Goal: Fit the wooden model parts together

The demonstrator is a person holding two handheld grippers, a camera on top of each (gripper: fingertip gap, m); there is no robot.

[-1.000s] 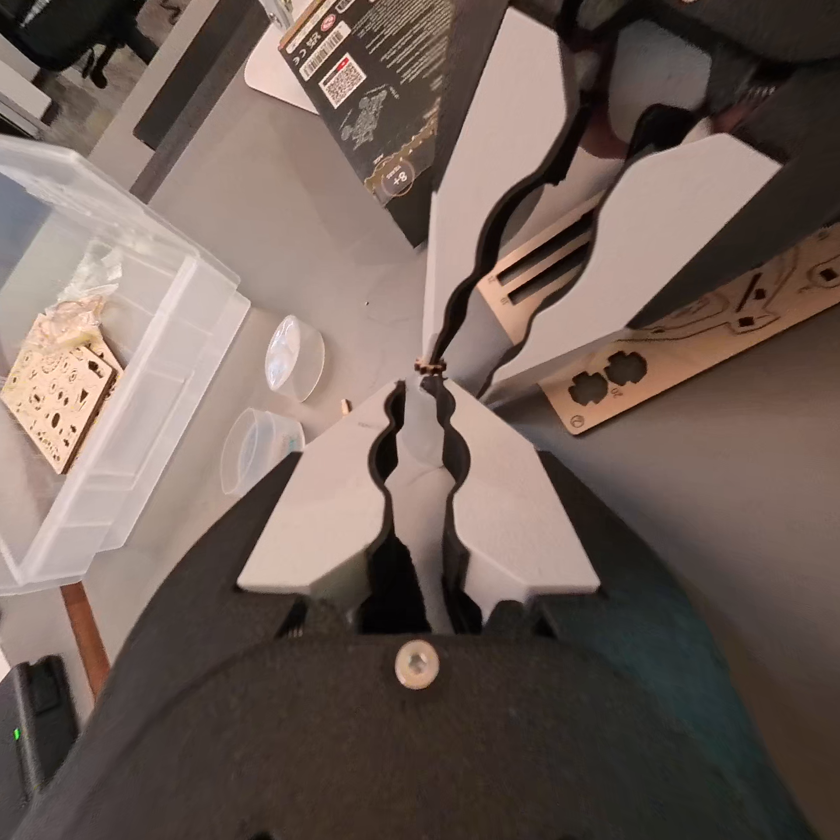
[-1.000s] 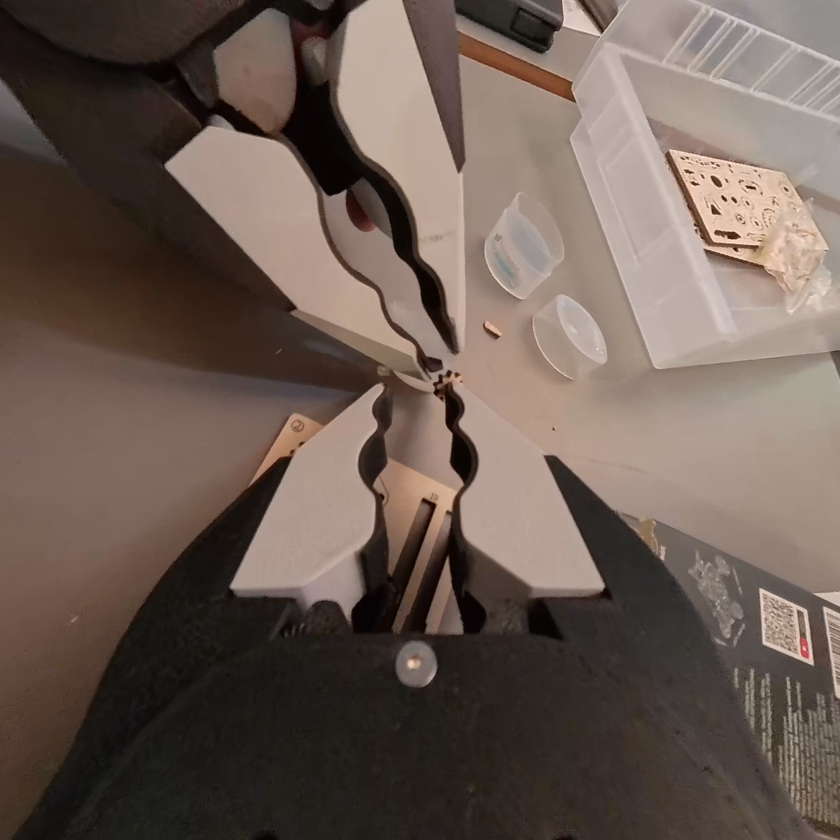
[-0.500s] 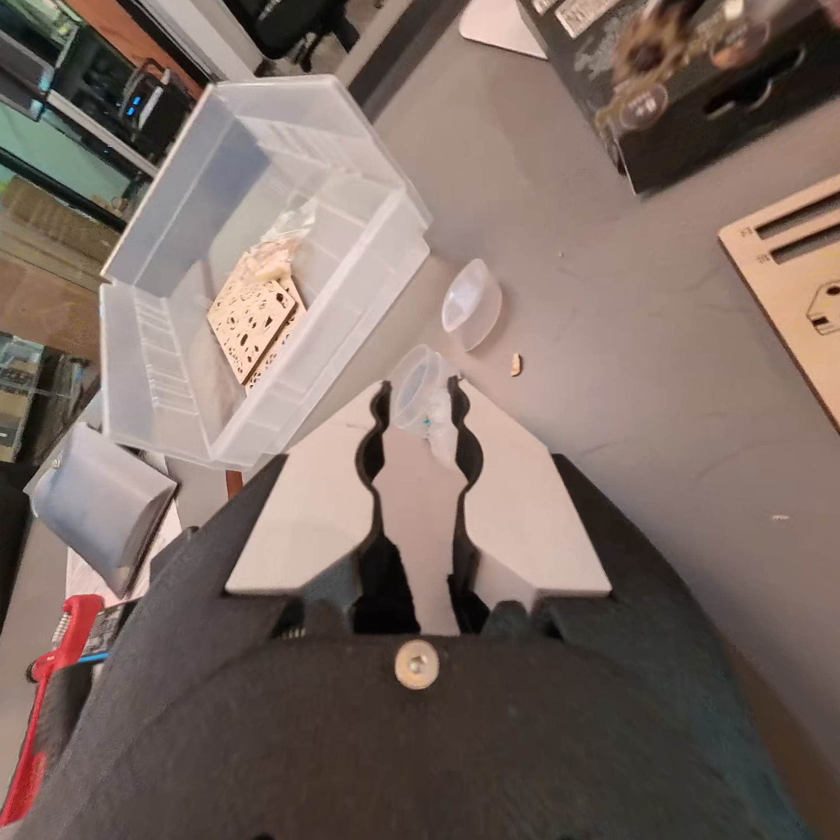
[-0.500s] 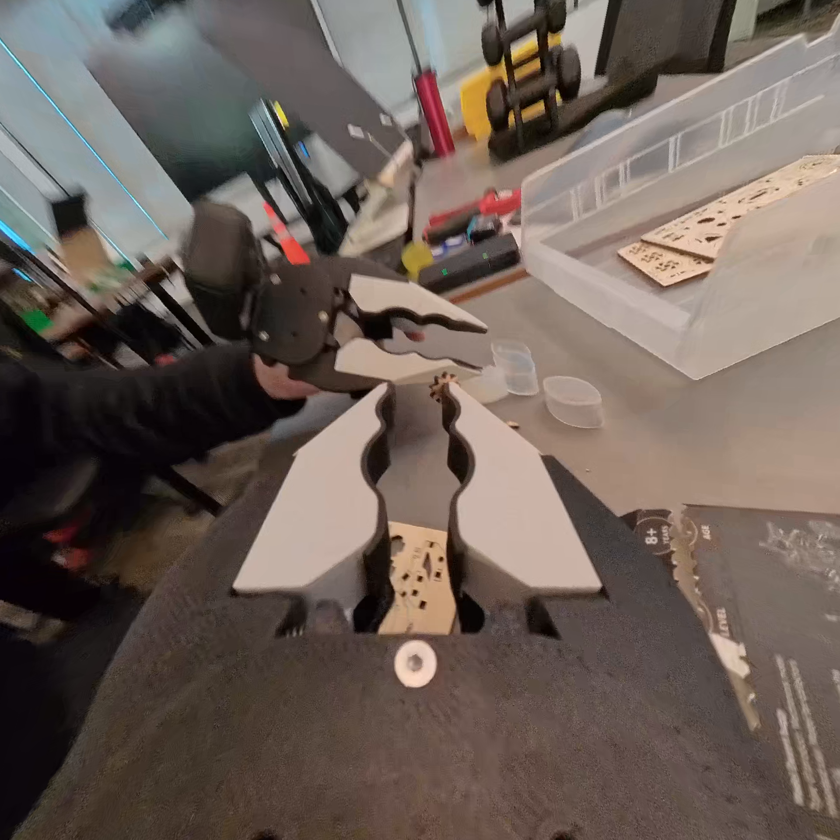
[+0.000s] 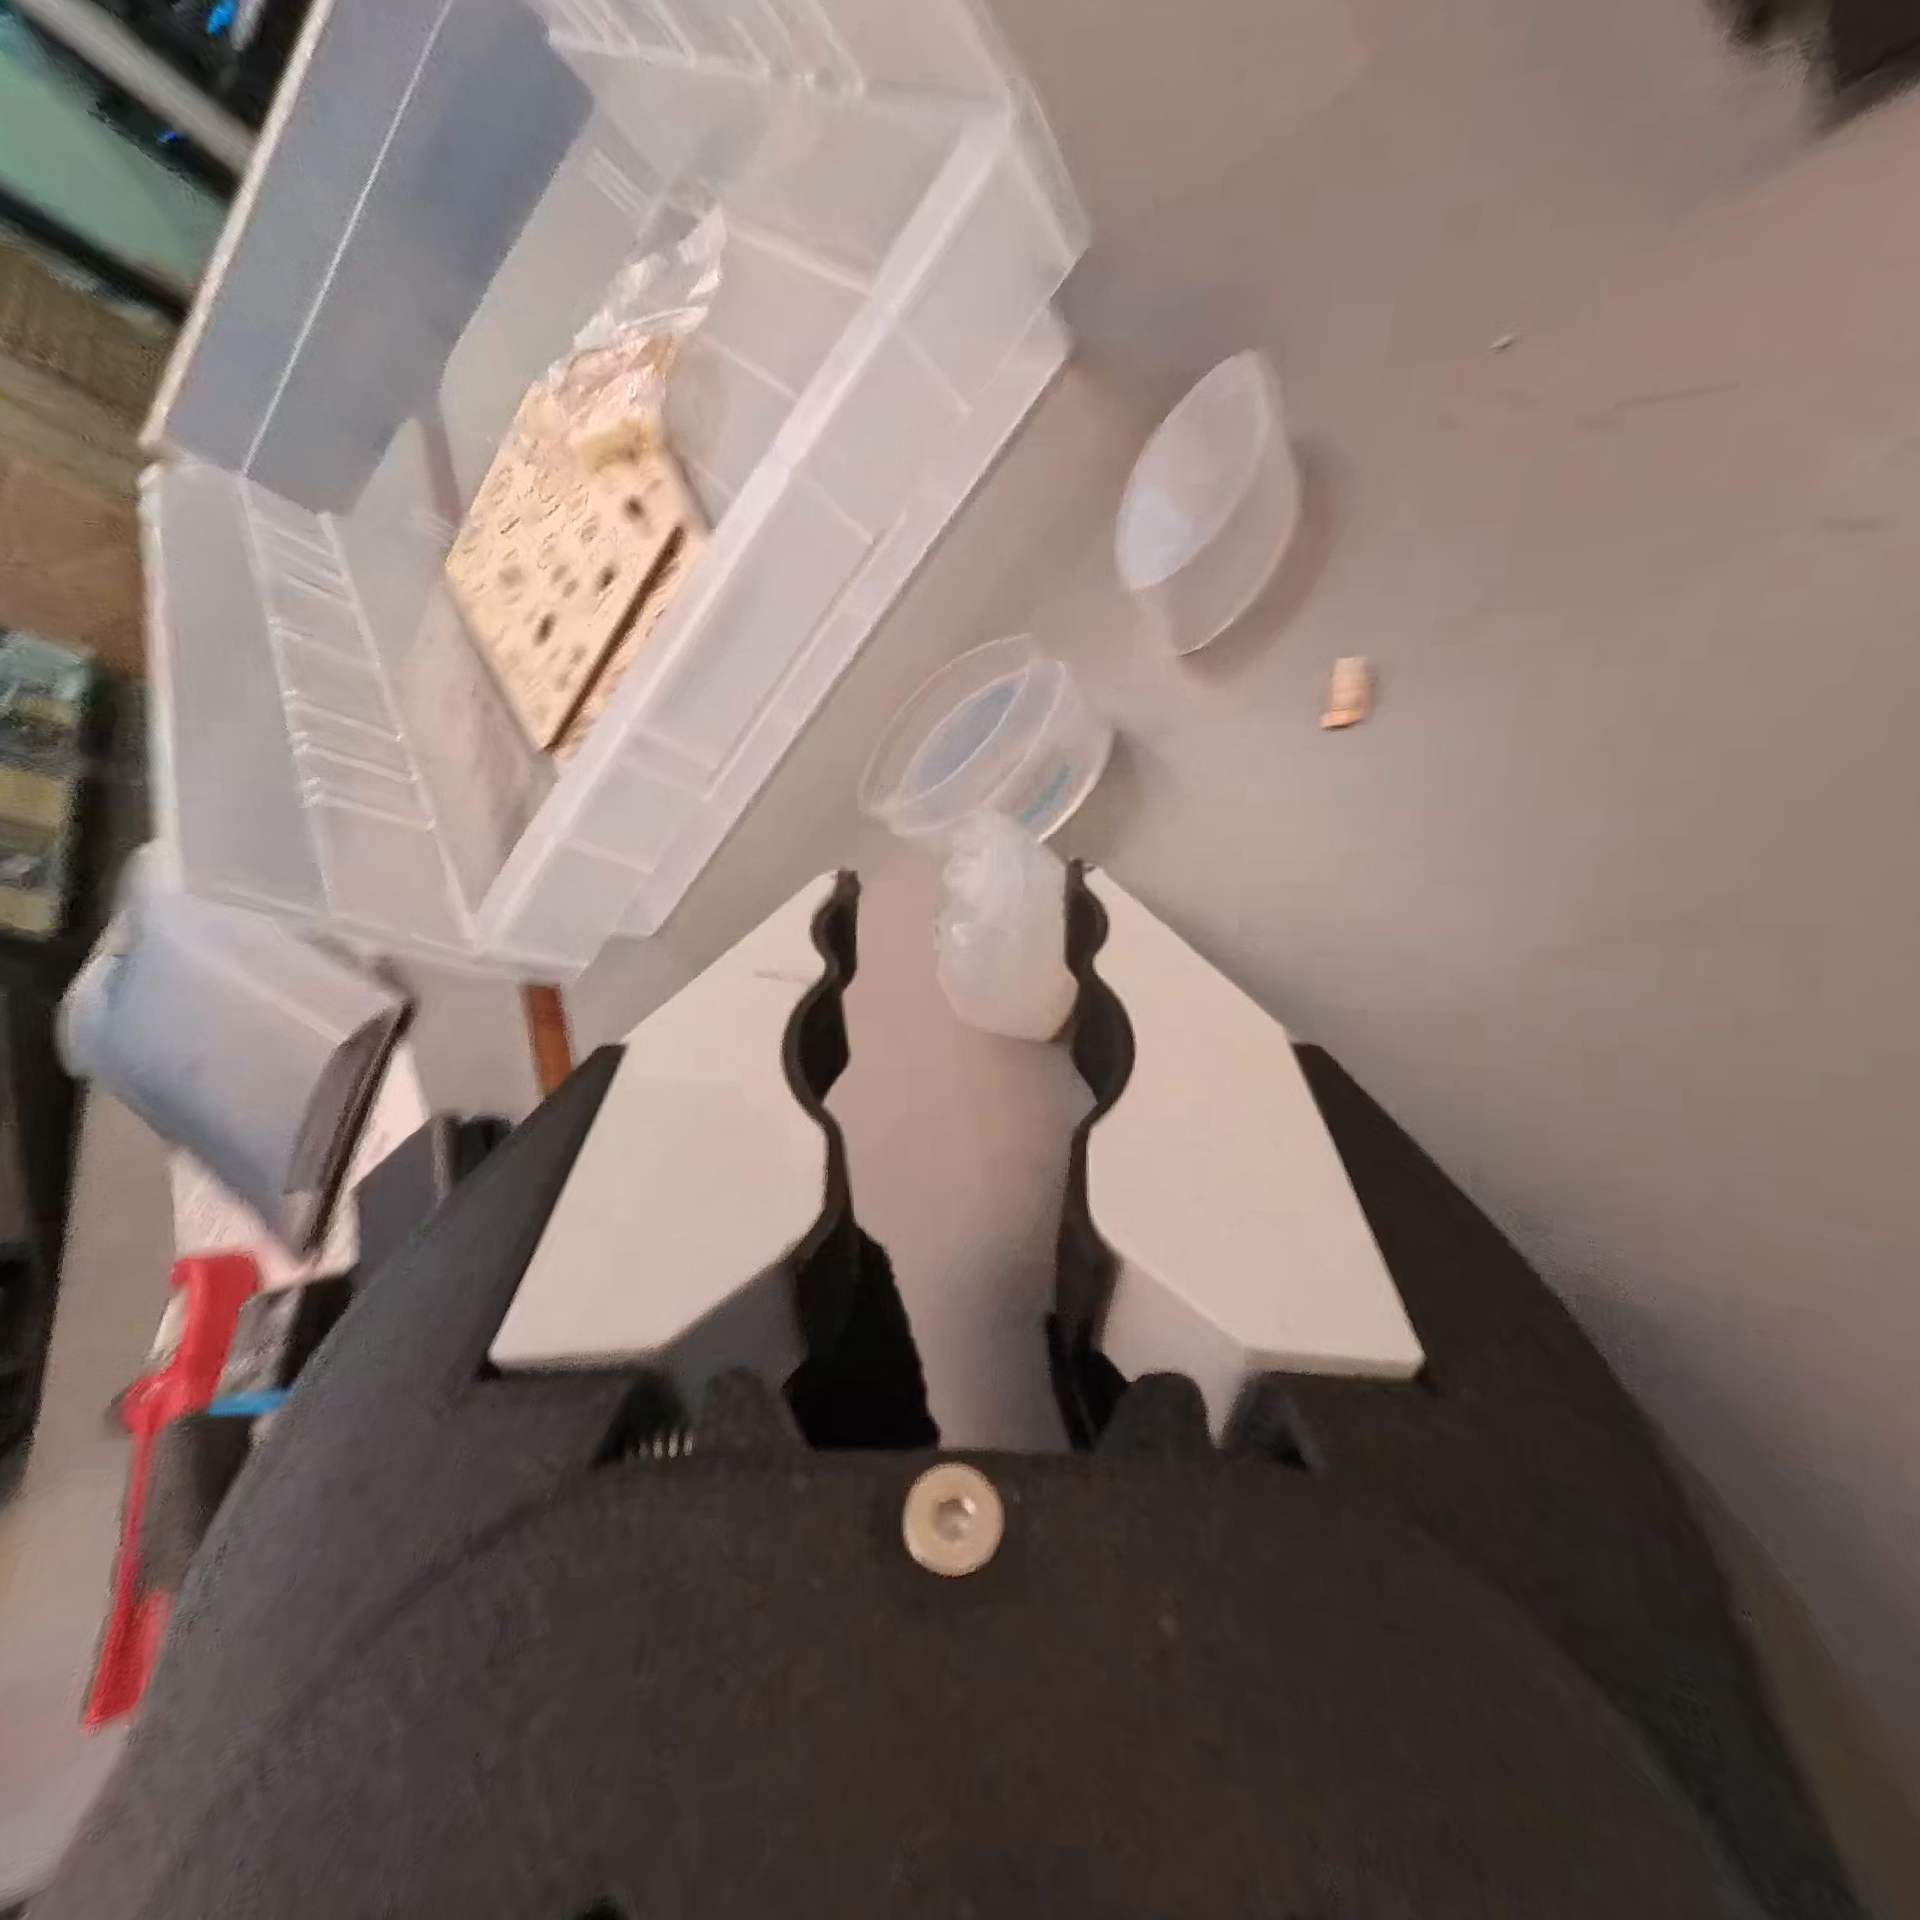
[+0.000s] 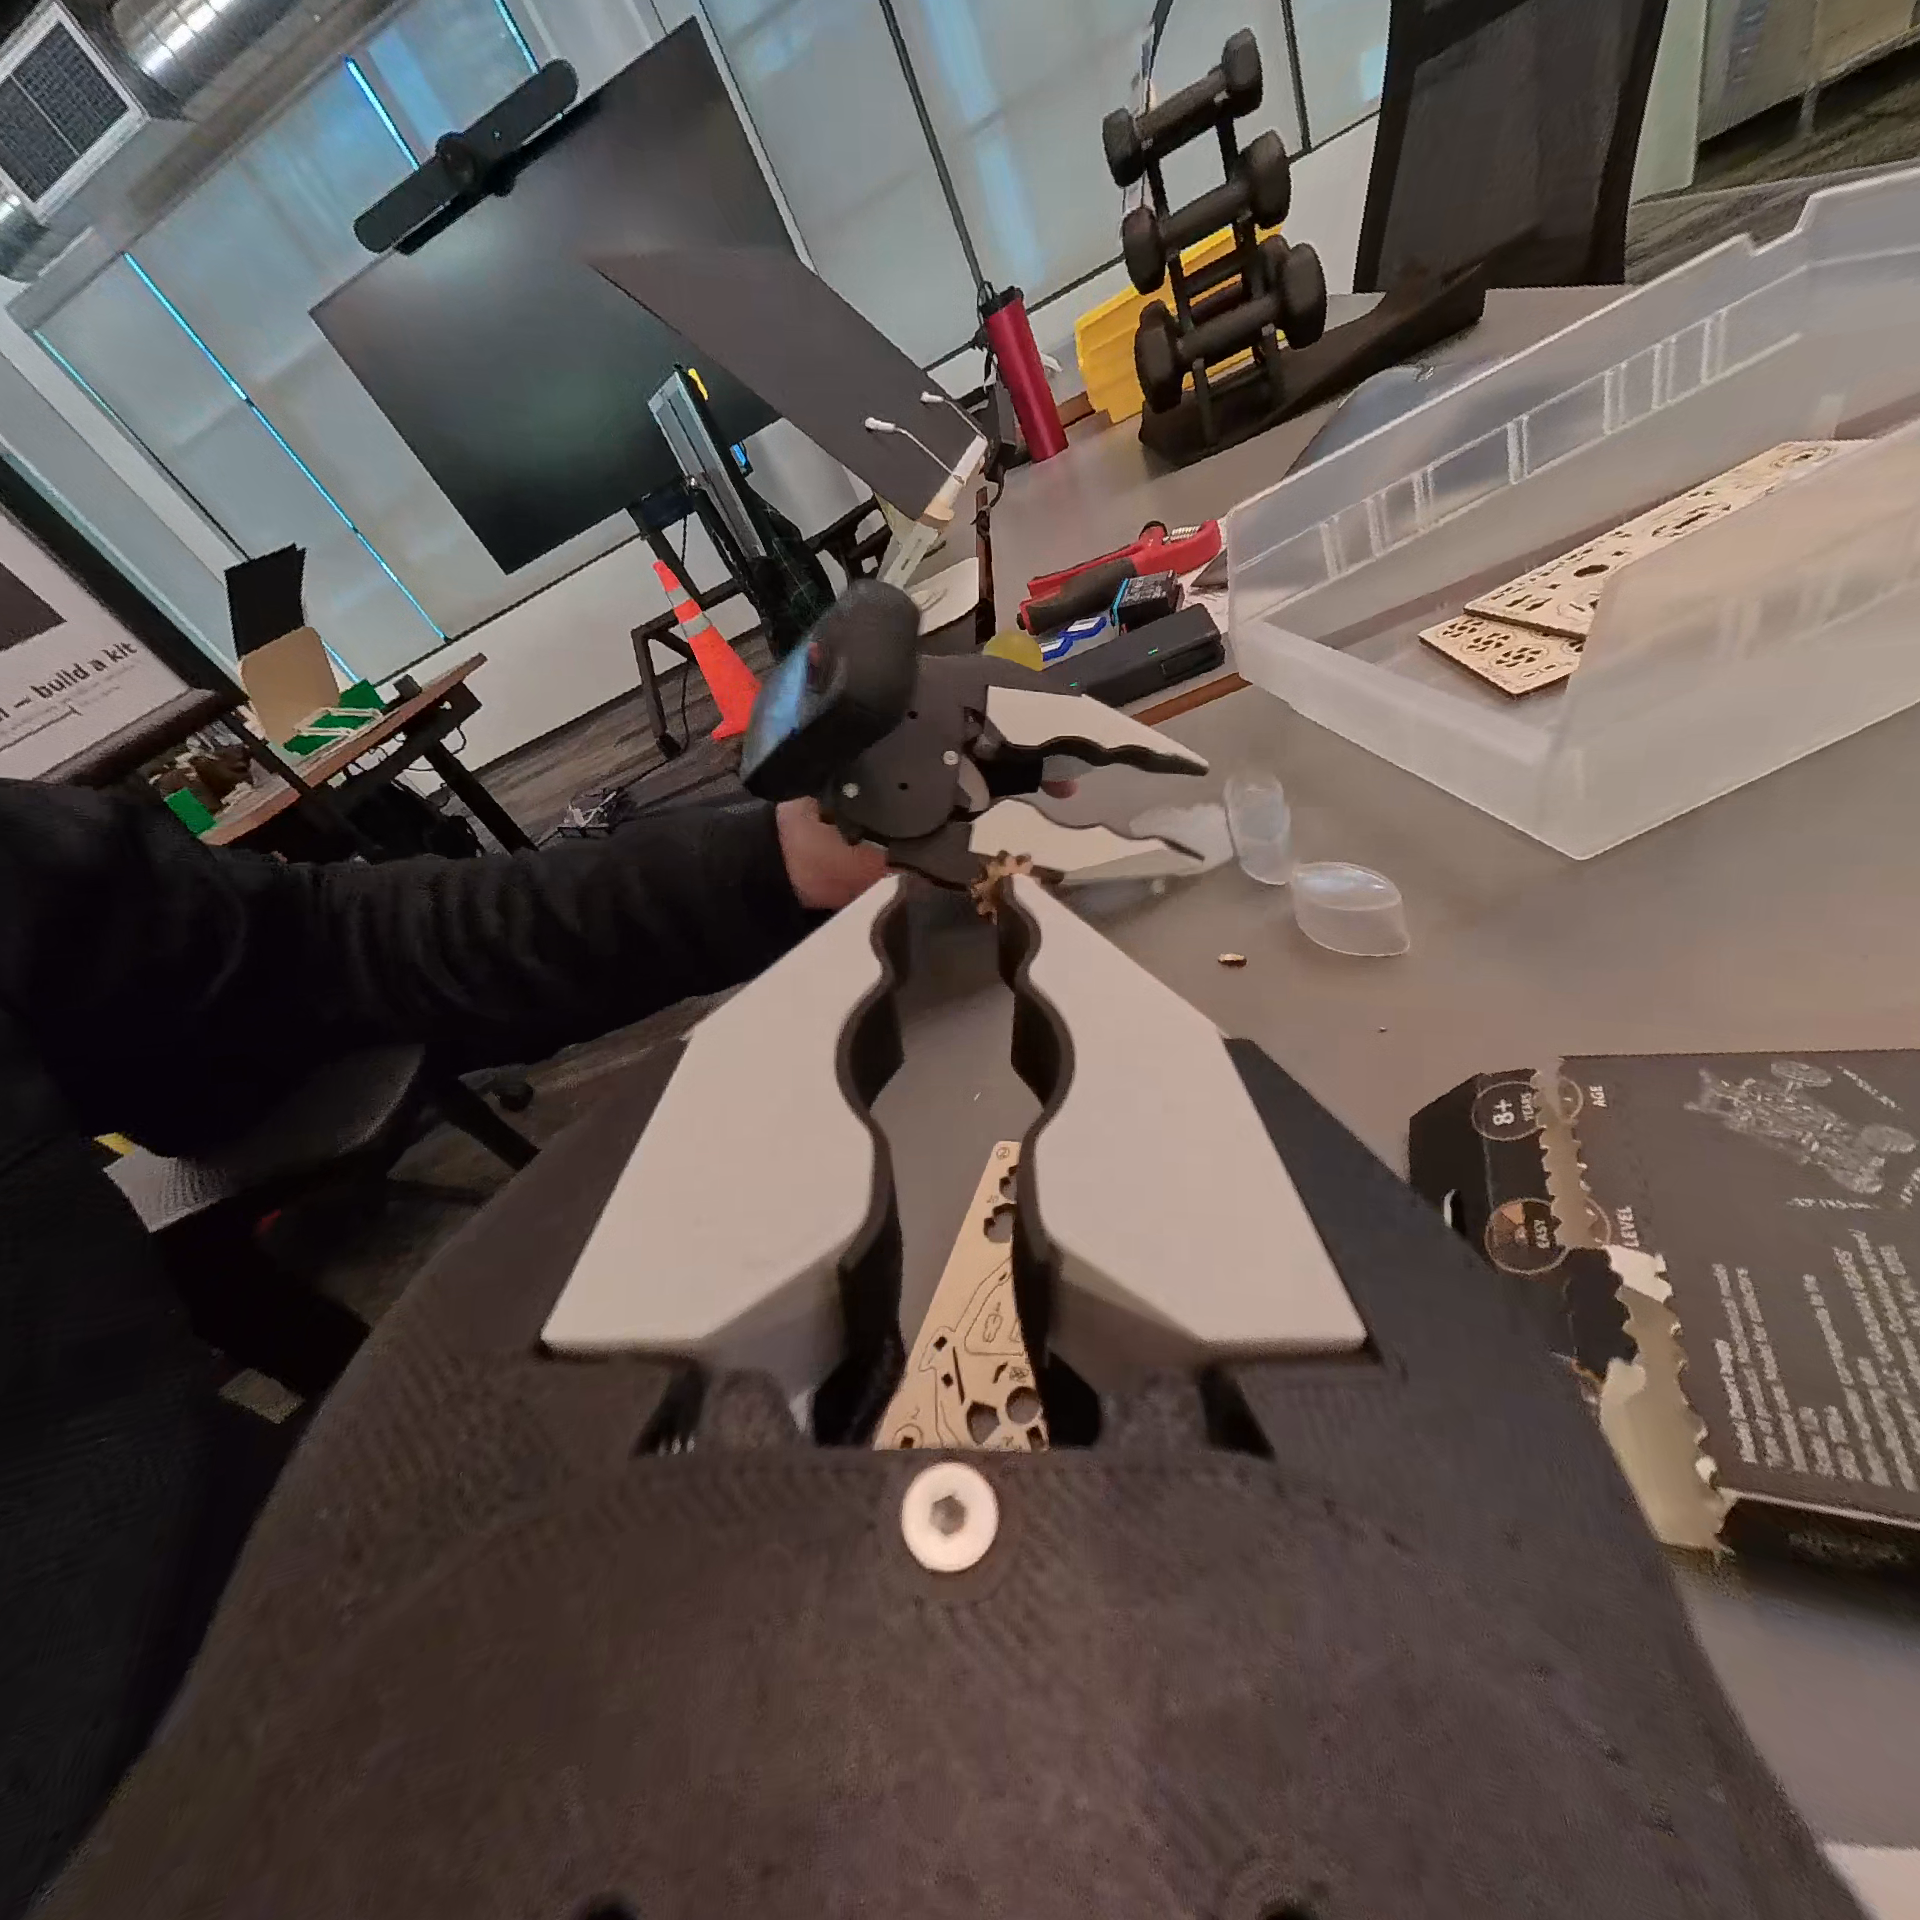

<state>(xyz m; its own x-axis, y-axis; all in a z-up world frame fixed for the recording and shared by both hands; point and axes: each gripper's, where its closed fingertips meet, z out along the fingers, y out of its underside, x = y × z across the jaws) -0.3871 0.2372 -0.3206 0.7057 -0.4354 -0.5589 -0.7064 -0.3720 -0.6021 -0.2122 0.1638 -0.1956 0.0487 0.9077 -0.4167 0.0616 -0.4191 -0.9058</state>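
The left claw [image 5: 961, 883] has pulled away from the right claw [image 6: 951, 894] and now gapes over a clear cup [image 5: 982, 743]. A small wooden gear [image 6: 1000, 871] sticks to the parted right claw's tip.

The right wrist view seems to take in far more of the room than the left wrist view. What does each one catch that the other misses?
Only the right wrist view shows the small wooden gear at the tip of the right hand-held gripper, the left hand-held gripper seen from outside, a dumbbell rack and an orange cone.

Only the left wrist view looks down between the left hand-held gripper's open fingers, onto a crumpled clear wrapper.

Both show the clear plastic bin, two small clear cups and a tiny wooden piece.
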